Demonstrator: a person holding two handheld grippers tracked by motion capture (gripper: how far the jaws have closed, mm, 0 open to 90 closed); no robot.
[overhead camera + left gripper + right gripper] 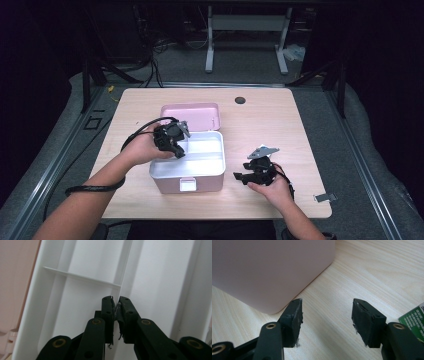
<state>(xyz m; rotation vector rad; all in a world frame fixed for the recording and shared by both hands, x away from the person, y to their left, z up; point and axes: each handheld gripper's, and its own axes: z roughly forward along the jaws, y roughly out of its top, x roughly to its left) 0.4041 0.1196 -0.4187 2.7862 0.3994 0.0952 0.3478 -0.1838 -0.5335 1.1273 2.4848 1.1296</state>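
A pink box [167, 185] stands open mid-table with a white divided tray [202, 156] inside it. My left gripper [179, 152] reaches down into the tray's left part. In the left gripper view the left gripper [115, 301] has its jaws pressed together on the tray's thin central divider [124, 270], a pale sliver showing between them. My right gripper [239, 176] rests low over the table to the right of the box. The right gripper [327, 307] stands open there with bare wood between its jaws, and the box's rounded corner [269, 270] is just ahead on the left.
The pink lid [192, 114] lies behind the box. A black round cap [240, 100] sits near the table's far edge. A small metal clip [325, 197] lies at the front right corner. A green label [413, 315] shows beside the right jaw.
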